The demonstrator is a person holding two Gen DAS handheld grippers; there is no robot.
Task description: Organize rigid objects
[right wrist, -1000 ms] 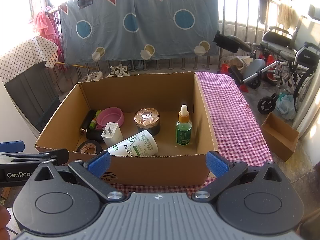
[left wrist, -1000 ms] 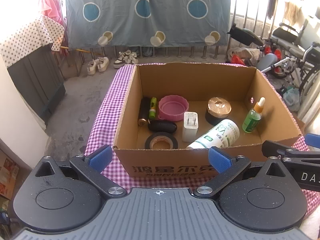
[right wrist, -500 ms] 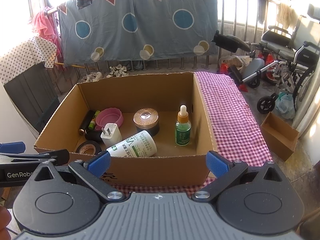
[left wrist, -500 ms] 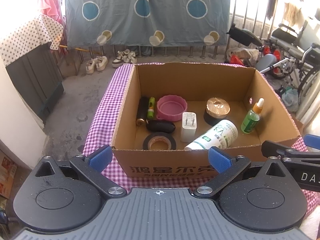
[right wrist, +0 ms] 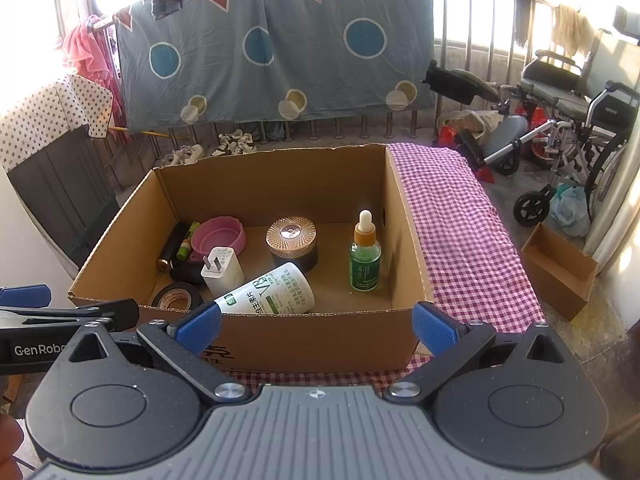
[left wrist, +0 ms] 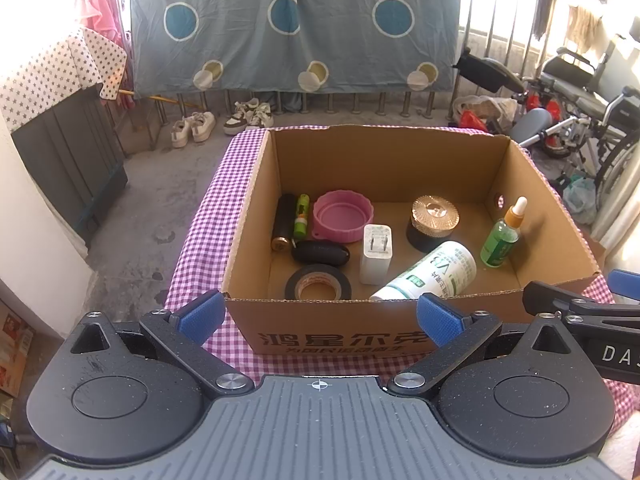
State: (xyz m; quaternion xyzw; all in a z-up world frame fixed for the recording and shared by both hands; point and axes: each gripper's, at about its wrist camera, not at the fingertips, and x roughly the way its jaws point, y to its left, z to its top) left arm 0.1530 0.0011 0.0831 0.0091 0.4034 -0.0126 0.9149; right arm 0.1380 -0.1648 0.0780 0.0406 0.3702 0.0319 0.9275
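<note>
Left hand-held gripper [left wrist: 318, 318] gapes empty before cardboard box [left wrist: 394, 148].

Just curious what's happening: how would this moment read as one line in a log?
left tool: open, empty | right tool: open, empty | both before cardboard box | green dropper bottle upright inside

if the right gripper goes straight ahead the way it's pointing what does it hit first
Most likely the near wall of the cardboard box, which fills the space ahead of the open right gripper; depth is hard to judge.
</note>
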